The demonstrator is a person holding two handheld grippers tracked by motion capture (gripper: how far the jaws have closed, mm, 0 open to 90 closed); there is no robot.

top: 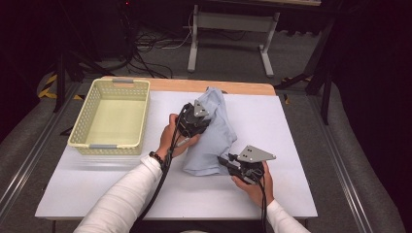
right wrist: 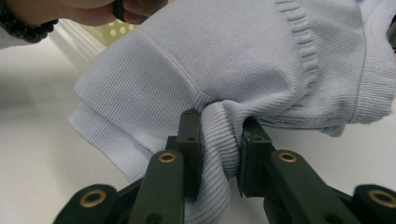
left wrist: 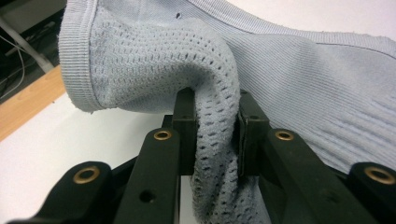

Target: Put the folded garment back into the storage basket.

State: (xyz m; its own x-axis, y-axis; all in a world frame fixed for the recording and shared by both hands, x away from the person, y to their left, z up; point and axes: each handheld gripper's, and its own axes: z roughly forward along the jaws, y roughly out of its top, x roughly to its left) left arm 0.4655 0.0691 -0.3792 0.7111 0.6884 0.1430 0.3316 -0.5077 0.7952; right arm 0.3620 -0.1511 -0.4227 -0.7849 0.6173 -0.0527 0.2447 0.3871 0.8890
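Note:
A pale blue knit garment lies bunched in the middle of the white table. My left gripper is shut on a fold of the garment's mesh-knit part and holds it a little off the table. My right gripper is shut on a ribbed fold at the garment's near edge, close to the tabletop. In the right gripper view the garment hangs in folds with a ribbed hem at the right, and the person's other hand is at the top left.
An empty cream plastic basket stands at the table's left. The table's wooden far edge shows behind the cloth. A metal stand and cables lie on the floor beyond.

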